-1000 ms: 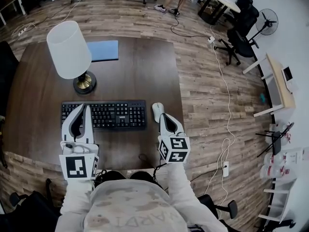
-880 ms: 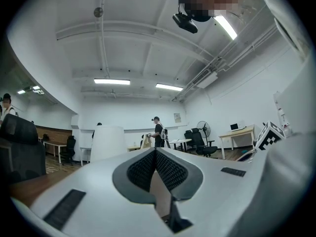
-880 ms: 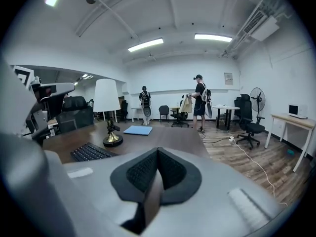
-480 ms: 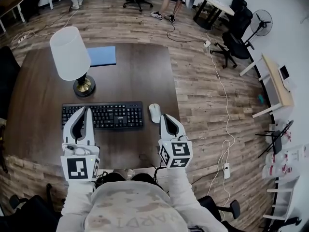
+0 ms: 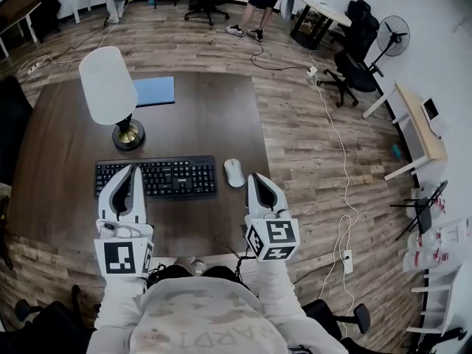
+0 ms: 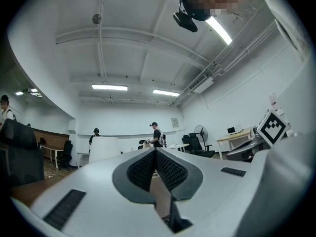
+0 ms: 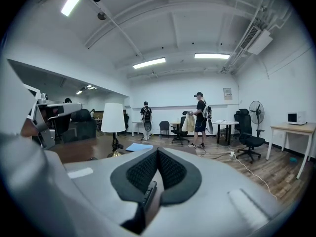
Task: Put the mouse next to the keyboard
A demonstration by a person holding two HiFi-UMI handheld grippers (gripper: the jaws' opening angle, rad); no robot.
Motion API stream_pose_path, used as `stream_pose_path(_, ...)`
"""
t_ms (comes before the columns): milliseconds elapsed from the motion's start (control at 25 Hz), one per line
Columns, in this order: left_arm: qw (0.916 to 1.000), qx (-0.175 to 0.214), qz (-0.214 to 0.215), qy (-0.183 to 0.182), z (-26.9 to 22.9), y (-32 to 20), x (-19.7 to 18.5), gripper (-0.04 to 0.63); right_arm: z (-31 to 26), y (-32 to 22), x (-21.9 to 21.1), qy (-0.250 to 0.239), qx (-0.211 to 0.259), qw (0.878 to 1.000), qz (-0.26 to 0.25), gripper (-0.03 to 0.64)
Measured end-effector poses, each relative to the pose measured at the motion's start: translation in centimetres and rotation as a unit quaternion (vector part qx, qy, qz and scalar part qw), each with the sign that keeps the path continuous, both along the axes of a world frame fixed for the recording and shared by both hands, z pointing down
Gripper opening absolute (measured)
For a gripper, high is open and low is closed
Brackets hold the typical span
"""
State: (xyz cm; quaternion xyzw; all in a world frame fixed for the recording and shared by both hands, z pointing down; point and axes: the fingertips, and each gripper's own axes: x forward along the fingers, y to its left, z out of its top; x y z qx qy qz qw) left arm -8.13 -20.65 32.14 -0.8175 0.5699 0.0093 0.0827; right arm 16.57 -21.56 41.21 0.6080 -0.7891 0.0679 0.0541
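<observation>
Mouse: the white mouse (image 5: pixel 234 172) lies on the dark wooden counter (image 5: pixel 214 116) near the centre of the head view. It sits just right of the keyboard's right end, with a narrow strip of bare wood between them.
Keyboard: the black keyboard (image 5: pixel 155 177) lies flat across the lower-middle of the counter, its long side running left to right.
Left gripper: the left gripper (image 5: pixel 127 170) is at the lower left of the head view, and its tips overlap the keyboard's left part. In its own view the ribbed pads meet at the tip, jaws together, with nothing between them.
Right gripper: the right gripper (image 5: pixel 254 177) is at the lower centre-right, just below and right of the mouse and clear of it. Its jaws are pressed together and empty, seen plainly in its own view.
Lamp: a table lamp (image 5: pixel 109 85) with a white shade and a dark, brass-trimmed foot stands at the counter's upper left, above the keyboard's left end.
Blue pad: a flat blue pad (image 5: pixel 154 91) lies just right of the shade.
Room: the plank floor carries a white cable (image 5: pixel 335 124) down the right side. Office chairs and a standing fan (image 5: pixel 391 29) fill the upper right.
</observation>
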Motion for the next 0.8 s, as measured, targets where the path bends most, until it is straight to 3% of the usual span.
stream_pose_path(800,0.9997,0.021,0.013,0.005,-2.1,2.7,1.1,0.006,-7.4,3.8,0.1,0.005,0.086,0.996,-0.002,0.009)
